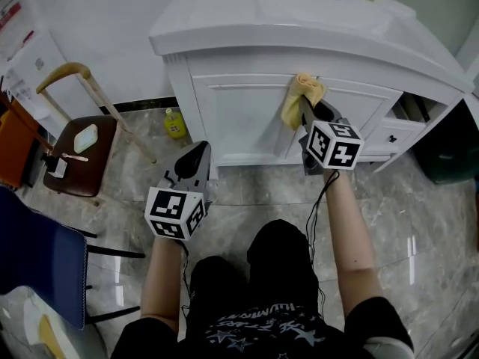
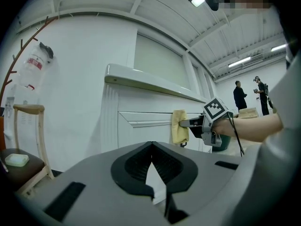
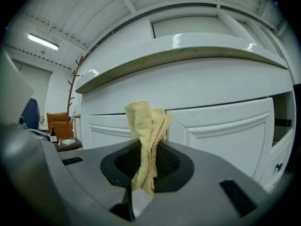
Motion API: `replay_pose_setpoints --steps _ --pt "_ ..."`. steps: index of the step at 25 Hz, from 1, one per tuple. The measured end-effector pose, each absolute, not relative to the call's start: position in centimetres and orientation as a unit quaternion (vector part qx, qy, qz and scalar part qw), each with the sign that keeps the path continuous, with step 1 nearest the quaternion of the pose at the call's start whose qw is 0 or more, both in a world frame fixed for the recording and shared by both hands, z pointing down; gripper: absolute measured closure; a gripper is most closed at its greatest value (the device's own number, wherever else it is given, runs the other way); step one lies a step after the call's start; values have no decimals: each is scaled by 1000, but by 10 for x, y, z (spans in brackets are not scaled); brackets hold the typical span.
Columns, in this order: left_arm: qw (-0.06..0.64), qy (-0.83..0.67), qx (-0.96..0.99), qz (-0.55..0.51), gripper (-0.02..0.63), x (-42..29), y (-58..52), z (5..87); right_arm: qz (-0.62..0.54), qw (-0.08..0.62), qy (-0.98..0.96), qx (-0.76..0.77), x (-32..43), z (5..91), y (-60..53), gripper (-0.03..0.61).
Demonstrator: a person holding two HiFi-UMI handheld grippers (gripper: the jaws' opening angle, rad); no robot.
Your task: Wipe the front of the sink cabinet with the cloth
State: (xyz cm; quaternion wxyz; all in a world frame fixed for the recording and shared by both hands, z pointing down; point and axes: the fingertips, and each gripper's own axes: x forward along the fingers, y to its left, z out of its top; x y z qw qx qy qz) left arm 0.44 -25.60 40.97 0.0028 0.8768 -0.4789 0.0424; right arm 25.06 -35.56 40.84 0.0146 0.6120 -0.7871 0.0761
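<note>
The white sink cabinet (image 1: 247,118) stands ahead under a white basin top. A yellow cloth (image 1: 301,96) is pressed against the top of the cabinet's door front, and my right gripper (image 1: 308,111) is shut on it. In the right gripper view the cloth (image 3: 146,140) rises bunched from between the jaws, right in front of the cabinet doors (image 3: 221,126). My left gripper (image 1: 196,155) hangs lower and left, near the cabinet's left corner, shut with nothing in it. The left gripper view shows the cloth (image 2: 179,127) and the right gripper (image 2: 188,123) at the door.
A brown stool (image 1: 78,152) with a soap dish stands at the left beside a wooden rack (image 1: 82,81). A yellow bottle (image 1: 175,123) sits on the marble floor by the cabinet's left foot. A blue chair (image 1: 37,260) is near left. A dark bin (image 1: 449,148) stands at right.
</note>
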Motion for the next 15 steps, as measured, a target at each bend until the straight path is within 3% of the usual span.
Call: replay_pose_setpoints --steps 8,15 --pt "10 -475 879 38 597 10 -257 415 79 15 -793 603 246 408 -346 515" --pt "19 -503 863 49 597 -29 -258 428 67 17 -848 525 152 406 -334 515"
